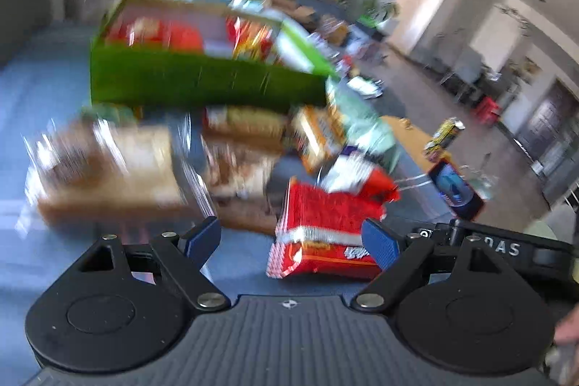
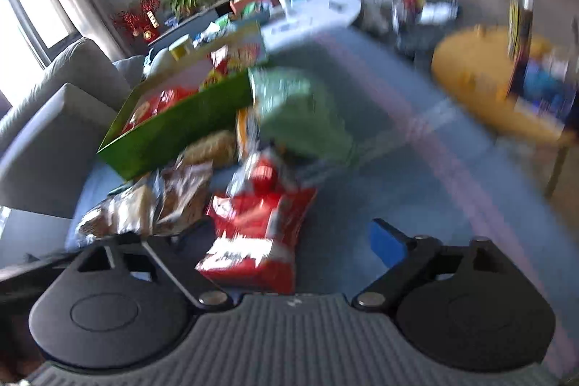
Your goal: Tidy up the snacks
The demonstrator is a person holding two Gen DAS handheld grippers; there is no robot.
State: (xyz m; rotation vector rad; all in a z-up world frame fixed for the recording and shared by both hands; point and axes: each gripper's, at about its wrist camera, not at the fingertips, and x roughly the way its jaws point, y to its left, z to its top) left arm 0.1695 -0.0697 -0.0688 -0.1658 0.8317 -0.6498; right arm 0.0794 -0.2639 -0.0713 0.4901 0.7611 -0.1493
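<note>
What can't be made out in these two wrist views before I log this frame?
- Brand print on the red snack bag: smeared by motion blur in both views.
- Brown packets in the left wrist view: blur hides what they are.
- Contents of the green box: its front wall and blur hide most of them.
- Left finger of the right gripper: barely visible, dark against the snack pile.

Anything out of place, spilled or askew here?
Yes: several snack packets, including a red bag and a pale green bag, lie scattered on the blue surface beside the green box rather than inside it.
</note>
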